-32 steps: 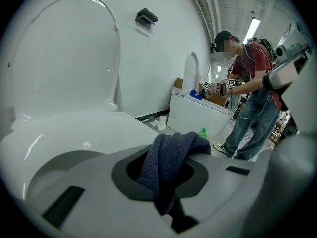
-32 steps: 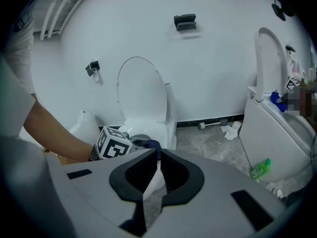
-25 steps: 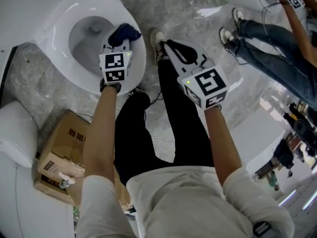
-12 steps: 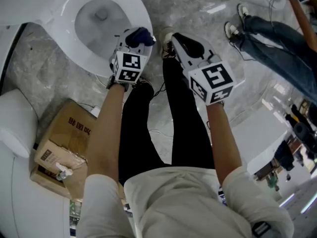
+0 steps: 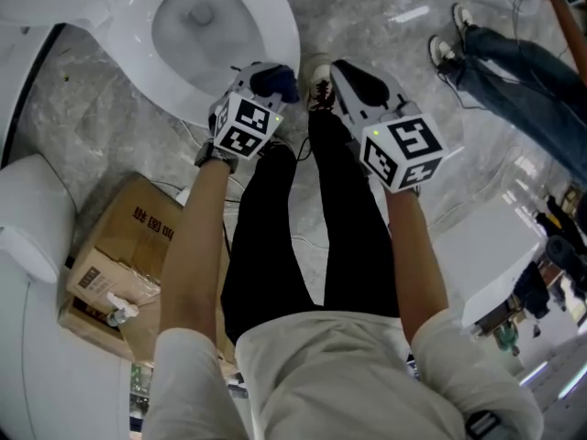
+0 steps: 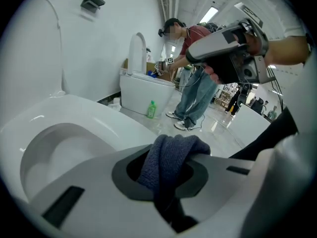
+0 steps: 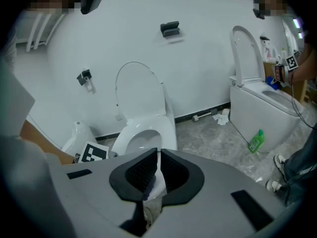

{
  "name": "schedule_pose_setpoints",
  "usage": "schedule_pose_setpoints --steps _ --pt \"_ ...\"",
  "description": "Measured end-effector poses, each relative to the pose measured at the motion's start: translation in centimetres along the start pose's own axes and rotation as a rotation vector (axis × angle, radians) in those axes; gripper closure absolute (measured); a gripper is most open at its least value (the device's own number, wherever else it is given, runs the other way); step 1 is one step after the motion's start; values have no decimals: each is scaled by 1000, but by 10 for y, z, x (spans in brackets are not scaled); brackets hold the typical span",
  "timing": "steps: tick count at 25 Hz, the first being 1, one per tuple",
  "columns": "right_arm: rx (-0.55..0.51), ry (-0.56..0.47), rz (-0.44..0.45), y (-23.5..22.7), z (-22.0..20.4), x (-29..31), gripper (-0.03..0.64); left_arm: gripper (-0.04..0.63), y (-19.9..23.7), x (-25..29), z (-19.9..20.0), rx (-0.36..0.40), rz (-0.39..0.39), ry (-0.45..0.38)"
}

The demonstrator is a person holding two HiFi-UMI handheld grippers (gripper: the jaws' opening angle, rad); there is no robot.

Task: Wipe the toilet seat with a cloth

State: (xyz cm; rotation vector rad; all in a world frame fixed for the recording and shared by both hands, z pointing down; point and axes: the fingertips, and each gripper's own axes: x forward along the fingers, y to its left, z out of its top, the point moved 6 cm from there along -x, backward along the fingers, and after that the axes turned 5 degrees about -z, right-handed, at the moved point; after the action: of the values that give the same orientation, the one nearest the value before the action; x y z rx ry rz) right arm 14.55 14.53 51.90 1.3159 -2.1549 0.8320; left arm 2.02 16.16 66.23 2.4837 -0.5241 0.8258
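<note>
A grey marbled floor (image 5: 101, 126) and plain white walls enclose a room of white ceramic toilets. The right gripper view shows two of them with lids raised. One brown cardboard box (image 5: 128, 264) lies on the floor to the left of the person's black-trousered legs. One green plastic bottle (image 7: 256, 141) stands on the floor beside the right-hand toilet. One other person in blue jeans (image 5: 514, 71) stands off to the right.

There are two tongs. The left gripper (image 5: 261, 79) is clamped on the single dark blue knitted cloth (image 5: 275, 81), which bulges up out of its jaws in a thick fold. The cloth sits at the front edge of the white oval toilet seat (image 5: 275, 30). Whether it presses on the seat cannot be told.

The right gripper (image 5: 353, 81) hangs just beside the left one, over the floor and the person's shoe, clear of the toilet. Its jaws stand almost together, only a thin slit between the ribbed black pads (image 7: 141, 172), and nothing is in them.
</note>
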Motion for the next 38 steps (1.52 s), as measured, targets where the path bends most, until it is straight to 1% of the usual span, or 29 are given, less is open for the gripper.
schedule_pose_setpoints --steps 5,10,13,17,20,24,28,32,35,38 --pt "4 27 12 2 -14 2 575 572 -10 -8 -7 47 -47 96" --pt "57 38 -12 7 -18 8 575 571 -24 -18 -18 88 -118 169" --pt "46 39 10 18 -13 15 575 568 -26 -26 -28 130 -131 207" --pt "20 41 39 29 -4 21 575 565 -29 -37 -39 157 -136 250" --pt "10 46 56 37 1 26 575 565 -25 -47 -45 165 -125 277" --pt "-13 68 77 43 2 31 575 565 -15 -55 -54 154 -116 295" --pt "-26 70 94 49 4 40 575 565 3 -70 -60 171 -82 316" --pt "-35 85 106 52 7 45 575 565 17 -83 -66 194 -12 325" --pt "-47 101 116 55 12 47 575 565 24 -89 -68 234 49 314" --pt "-61 106 129 59 19 53 575 565 34 -95 -68 251 95 299"
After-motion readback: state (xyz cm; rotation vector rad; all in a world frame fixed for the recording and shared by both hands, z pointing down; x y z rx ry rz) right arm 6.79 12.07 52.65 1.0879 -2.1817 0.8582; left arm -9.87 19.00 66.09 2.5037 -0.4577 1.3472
